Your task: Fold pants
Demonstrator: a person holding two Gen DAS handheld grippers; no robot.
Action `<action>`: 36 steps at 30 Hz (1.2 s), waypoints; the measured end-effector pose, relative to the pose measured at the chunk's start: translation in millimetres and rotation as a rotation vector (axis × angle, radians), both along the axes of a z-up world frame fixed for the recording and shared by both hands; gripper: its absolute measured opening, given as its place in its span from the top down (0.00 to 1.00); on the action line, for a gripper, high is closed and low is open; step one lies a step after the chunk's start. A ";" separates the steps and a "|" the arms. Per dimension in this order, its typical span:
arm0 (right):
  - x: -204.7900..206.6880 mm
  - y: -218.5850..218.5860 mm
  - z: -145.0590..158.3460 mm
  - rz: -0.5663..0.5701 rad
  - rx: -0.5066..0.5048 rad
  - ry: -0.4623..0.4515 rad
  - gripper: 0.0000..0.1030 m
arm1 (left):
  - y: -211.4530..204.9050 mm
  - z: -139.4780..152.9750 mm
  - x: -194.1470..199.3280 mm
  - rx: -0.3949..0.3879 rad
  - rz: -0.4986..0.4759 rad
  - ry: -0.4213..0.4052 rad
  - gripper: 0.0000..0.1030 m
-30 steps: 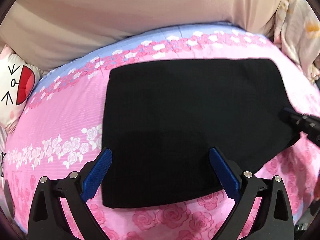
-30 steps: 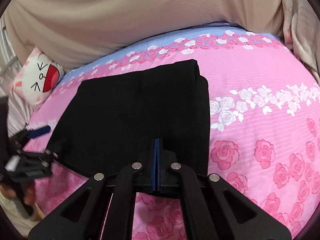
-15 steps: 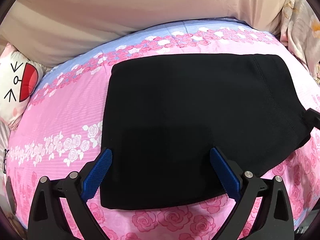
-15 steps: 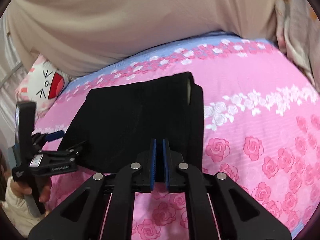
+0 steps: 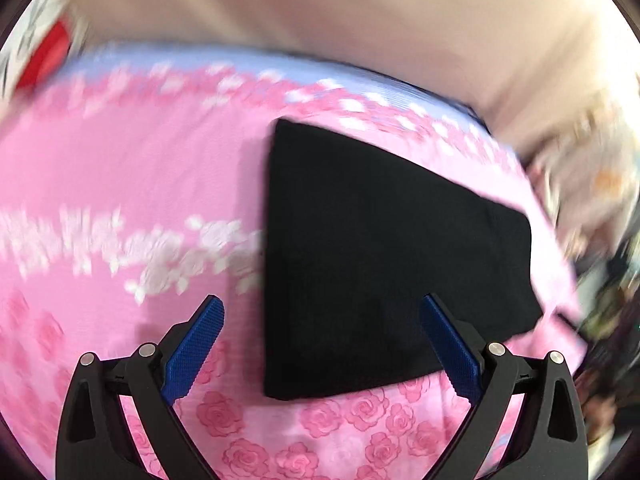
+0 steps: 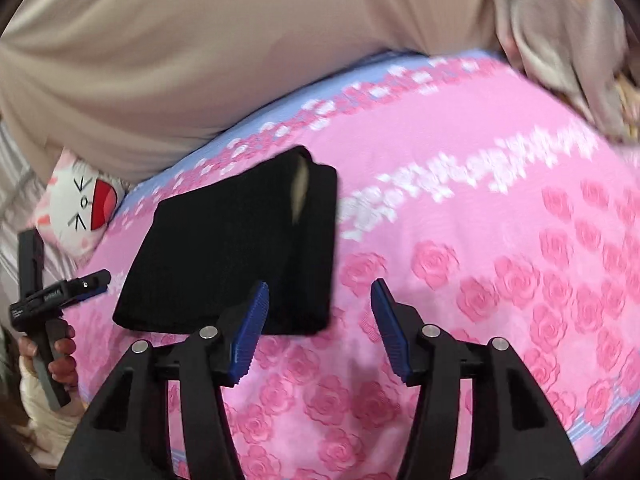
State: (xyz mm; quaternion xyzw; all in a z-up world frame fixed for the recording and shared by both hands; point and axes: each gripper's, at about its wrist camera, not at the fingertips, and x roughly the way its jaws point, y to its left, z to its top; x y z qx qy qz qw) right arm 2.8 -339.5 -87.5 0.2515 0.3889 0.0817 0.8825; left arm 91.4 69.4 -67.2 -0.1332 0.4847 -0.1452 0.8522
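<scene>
The black pants (image 5: pixel 384 248) lie folded into a compact rectangle on the pink rose-print bedsheet (image 5: pixel 120 184). My left gripper (image 5: pixel 320 312) is open above the fold's near left corner, with only sheet and cloth below its blue pads. In the right wrist view the folded pants (image 6: pixel 240 248) sit left of centre, a pale lining showing at the top edge. My right gripper (image 6: pixel 320 300) hovers off the fold's near right corner; its jaws are opening and nothing is between them. The left gripper (image 6: pixel 60 292) also shows at the far left, held by a hand.
A cartoon-face pillow (image 6: pixel 80 204) lies at the bed's far left. A beige curtain or cover (image 6: pixel 200 60) rises behind the bed. Floral fabric (image 6: pixel 560 32) hangs at the far right. The sheet's right side (image 6: pixel 500 240) is bare of objects.
My right gripper let go of the pants' edge, its jaws parting, and drew back to the right. My left gripper swung left, so the fold now sits right of centre in its view.
</scene>
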 end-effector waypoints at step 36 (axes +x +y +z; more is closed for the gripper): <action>-0.6 56.7 -0.9 0.185 0.229 0.063 0.58 | -8.7 -5.8 -44.2 -0.237 -0.180 0.151 0.74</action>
